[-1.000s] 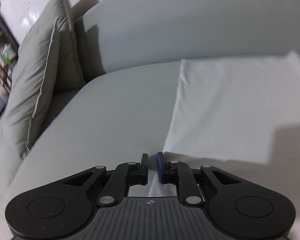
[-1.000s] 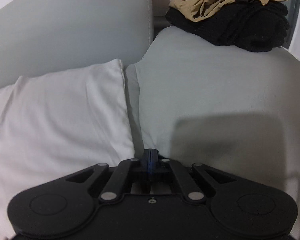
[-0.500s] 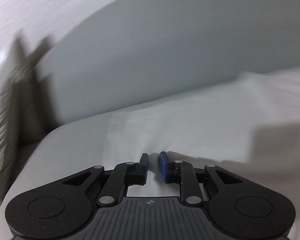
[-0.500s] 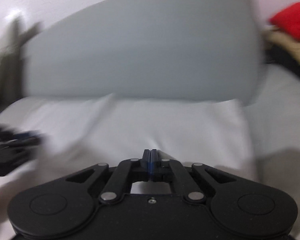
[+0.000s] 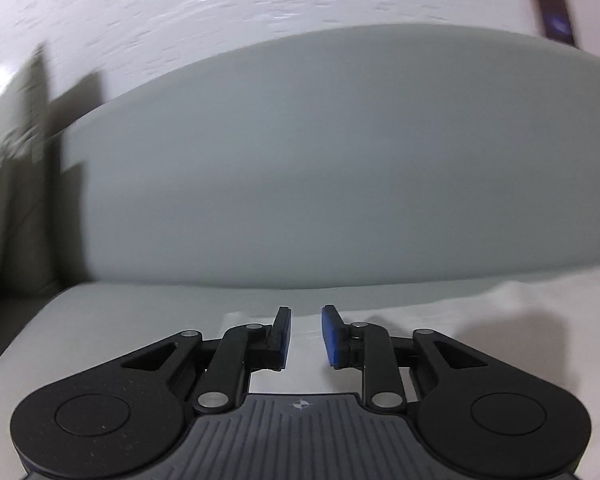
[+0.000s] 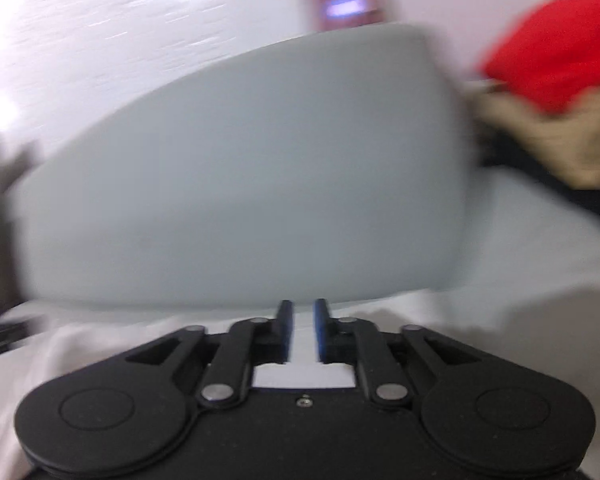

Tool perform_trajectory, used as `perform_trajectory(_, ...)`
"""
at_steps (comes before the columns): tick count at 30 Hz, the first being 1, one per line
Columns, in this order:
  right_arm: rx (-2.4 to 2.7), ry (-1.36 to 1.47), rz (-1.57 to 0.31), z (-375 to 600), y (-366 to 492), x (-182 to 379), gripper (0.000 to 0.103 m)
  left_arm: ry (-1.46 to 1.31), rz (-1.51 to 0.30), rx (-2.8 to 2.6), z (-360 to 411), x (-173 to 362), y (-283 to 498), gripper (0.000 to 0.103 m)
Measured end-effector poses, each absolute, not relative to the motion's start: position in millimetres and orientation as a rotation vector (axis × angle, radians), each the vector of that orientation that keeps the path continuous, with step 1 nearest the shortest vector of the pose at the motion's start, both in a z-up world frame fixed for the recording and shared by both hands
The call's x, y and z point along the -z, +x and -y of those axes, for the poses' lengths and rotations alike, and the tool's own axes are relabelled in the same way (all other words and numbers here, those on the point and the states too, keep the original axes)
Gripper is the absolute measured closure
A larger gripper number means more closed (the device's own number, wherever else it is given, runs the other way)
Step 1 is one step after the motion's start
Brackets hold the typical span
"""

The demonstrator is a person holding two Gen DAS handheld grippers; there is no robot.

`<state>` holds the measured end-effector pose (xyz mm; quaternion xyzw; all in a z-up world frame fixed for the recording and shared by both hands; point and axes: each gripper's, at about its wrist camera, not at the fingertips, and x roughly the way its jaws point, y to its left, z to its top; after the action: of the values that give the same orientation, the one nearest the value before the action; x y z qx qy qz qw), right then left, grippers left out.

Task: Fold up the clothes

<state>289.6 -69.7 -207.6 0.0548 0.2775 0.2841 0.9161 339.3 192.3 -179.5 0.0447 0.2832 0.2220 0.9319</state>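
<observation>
**Both grippers low over a white garment on the sofa seat**

The white garment [image 5: 480,320] lies spread on the grey sofa seat, running from under both tools toward the backrest cushion [image 5: 320,160] at 12 o'clock. In the left wrist view its edge shows at about 10 o'clock of the fingertips, with bare seat [image 5: 120,320] beyond it.

The left gripper [image 5: 305,334] has its jaws parted with a clear gap, white cloth showing between the blue pads and nothing pinched. The right gripper [image 6: 300,330] has its jaws apart by a narrower slot, also with only cloth visible behind them; that view is smeared by motion, so whether a thin fold sits in the slot is hard to say, though it looks free.

At 2 o'clock in the right view sits a pile of clothes [image 6: 548,92], red on top, tan and black below.

The scene fits two readings: a fold just laid down and let go, or tools lined up on an edge to pinch. Either way, any further handling needs both tools matched on the same hem so the cloth moves evenly.
</observation>
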Motion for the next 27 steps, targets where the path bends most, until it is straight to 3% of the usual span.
perform_trajectory(3,-0.518,0.159,-0.599,79,302,229,0.08,0.091,-0.601,-0.525,-208,195,347,0.078)
perform_trajectory(4,-0.495,0.174,-0.608,82,306,236,0.083,0.08,-0.608,-0.565,-218,199,348,0.078)
perform_trajectory(5,-0.473,0.189,-0.617,85,311,244,0.102,0.068,-0.614,-0.606,-228,203,349,0.078)
perform_trajectory(6,-0.43,0.205,-0.623,90,316,249,0.103,0.056,-0.62,-0.646,-238,208,350,0.078)
perform_trajectory(7,-0.32,0.207,-0.614,101,323,248,0.103,0.043,-0.626,-0.687,-248,212,351,0.067)
perform_trajectory(8,-0.215,0.156,-0.585,109,327,248,0.103,0.031,-0.632,-0.728,-258,216,352,0.063)
perform_trajectory(10,-0.152,0.128,-0.584,128,332,258,0.103,0.036,-0.639,-0.74,-261,214,352,0.062)
perform_trajectory(12,-0.166,0.13,-0.596,130,327,254,0.103,0.061,-0.644,-0.766,-252,201,347,0.065)
perform_trajectory(14,-0.166,0.131,-0.581,130,312,235,0.103,0.057,-0.64,-0.781,-241,184,337,0.077)
perform_trajectory(19,-0.169,0.132,-0.542,132,275,184,0.098,0.015,-0.568,-0.77,-224,116,279,0.073)
perform_trajectory(21,-0.198,0.135,-0.502,137,243,155,0.086,-0.05,-0.573,-0.747,-210,93,244,0.071)
perform_trajectory(23,-0.246,0.166,-0.501,144,217,137,0.079,-0.115,-0.602,-0.701,-194,85,214,0.069)
perform_trajectory(27,-0.394,0.222,-0.629,139,275,142,0.078,-0.136,-0.707,-0.595,-162,106,187,0.069)
